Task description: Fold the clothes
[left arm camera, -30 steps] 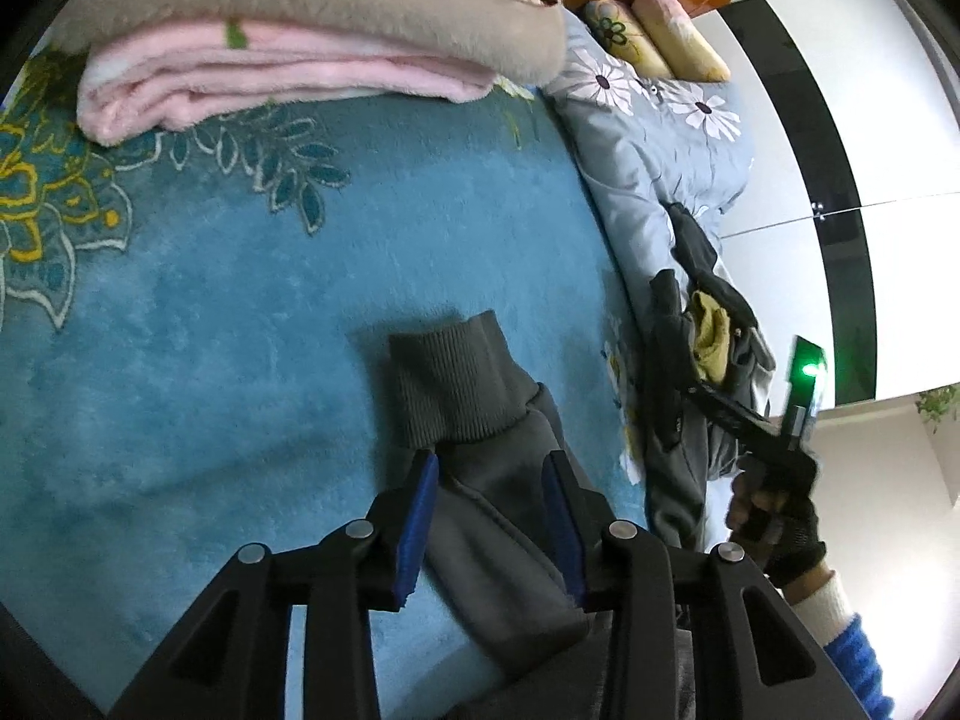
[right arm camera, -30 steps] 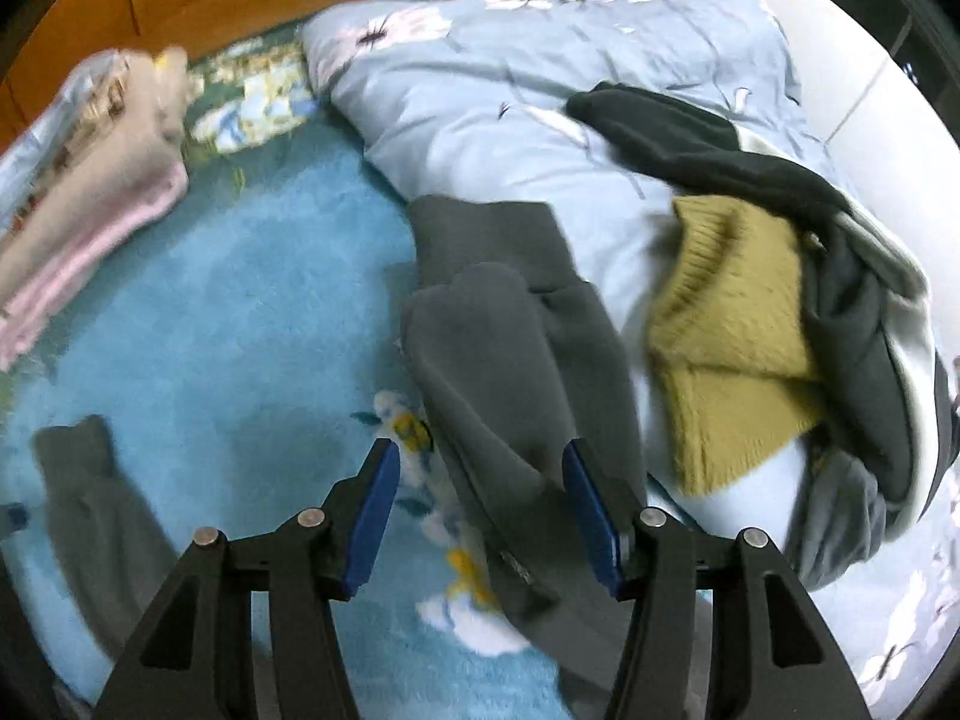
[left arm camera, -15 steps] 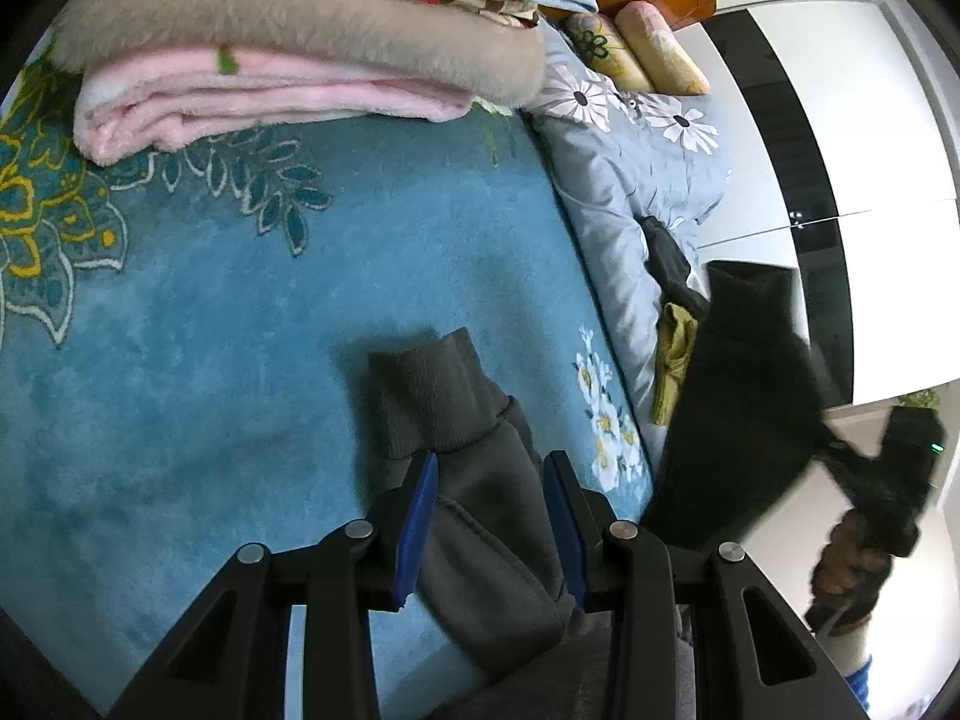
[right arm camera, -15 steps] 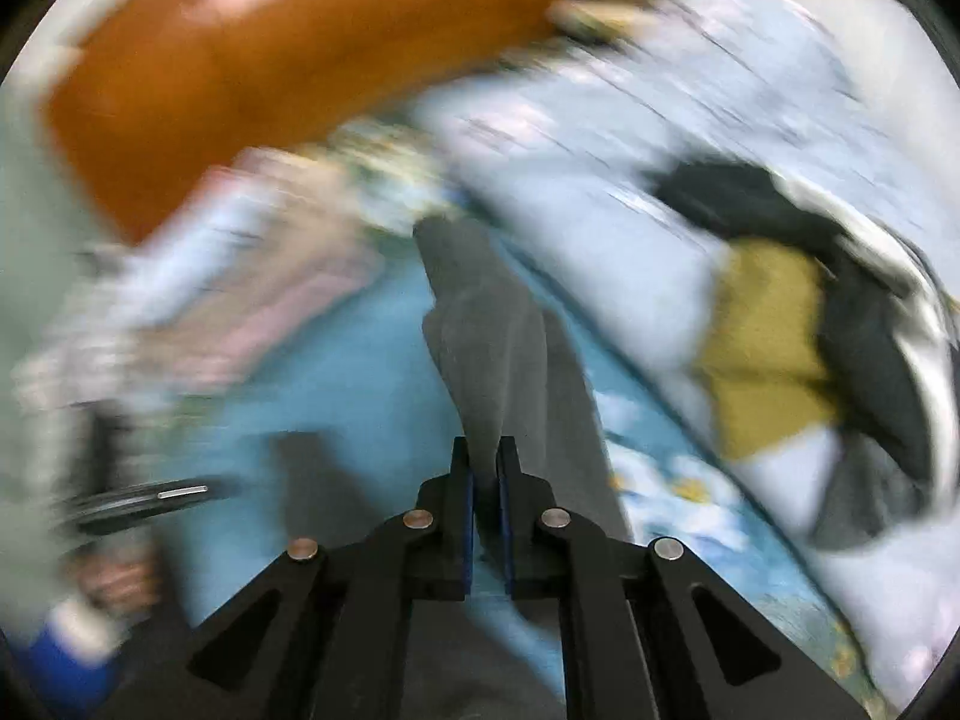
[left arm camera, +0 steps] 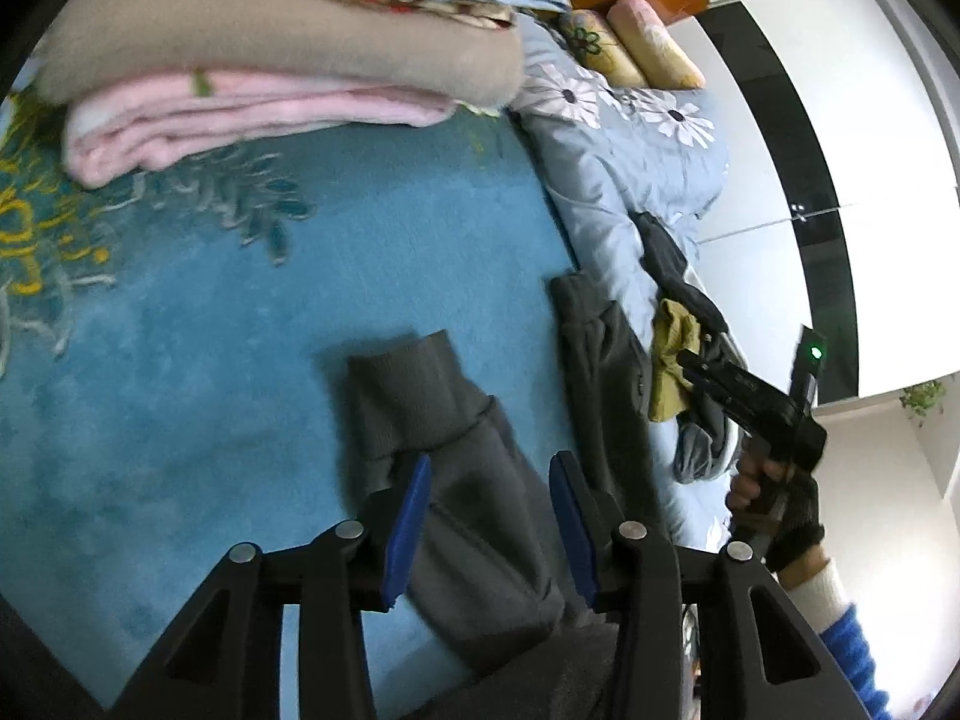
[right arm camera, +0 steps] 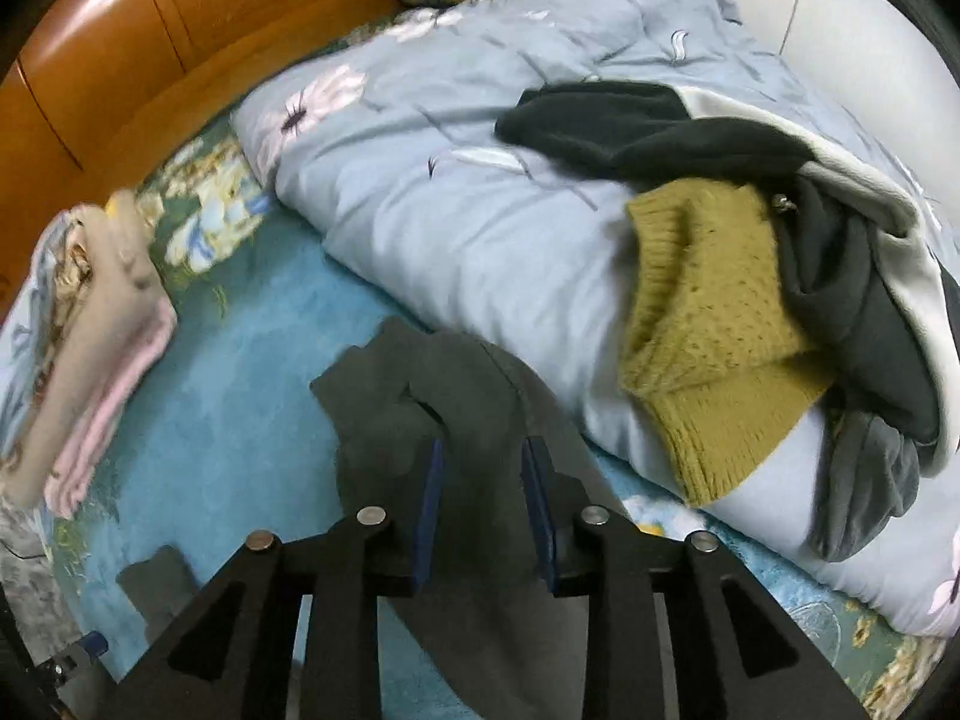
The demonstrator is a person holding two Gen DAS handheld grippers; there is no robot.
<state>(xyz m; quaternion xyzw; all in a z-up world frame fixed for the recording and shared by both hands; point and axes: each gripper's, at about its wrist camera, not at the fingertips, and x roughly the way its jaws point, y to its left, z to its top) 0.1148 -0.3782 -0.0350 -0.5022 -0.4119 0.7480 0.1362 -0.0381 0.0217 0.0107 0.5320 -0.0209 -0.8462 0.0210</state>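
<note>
Right gripper (right arm camera: 480,498) has released and lowered the grey sweatshirt (right arm camera: 444,396) onto the blue blanket (right arm camera: 240,420); jaws spread. Left gripper (left arm camera: 489,516) spread over a sleeve (left arm camera: 432,420).

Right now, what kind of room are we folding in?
Most likely a bedroom: the grey sweatpants lie on a blue plush bed cover beside a floral quilt, with a wooden headboard behind and pillows at its foot.

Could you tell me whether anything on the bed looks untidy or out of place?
Yes. A mustard knit sweater and dark garments lie crumpled in a heap on the floral duvet, unlike the neatly folded stack of blankets nearby.
</note>
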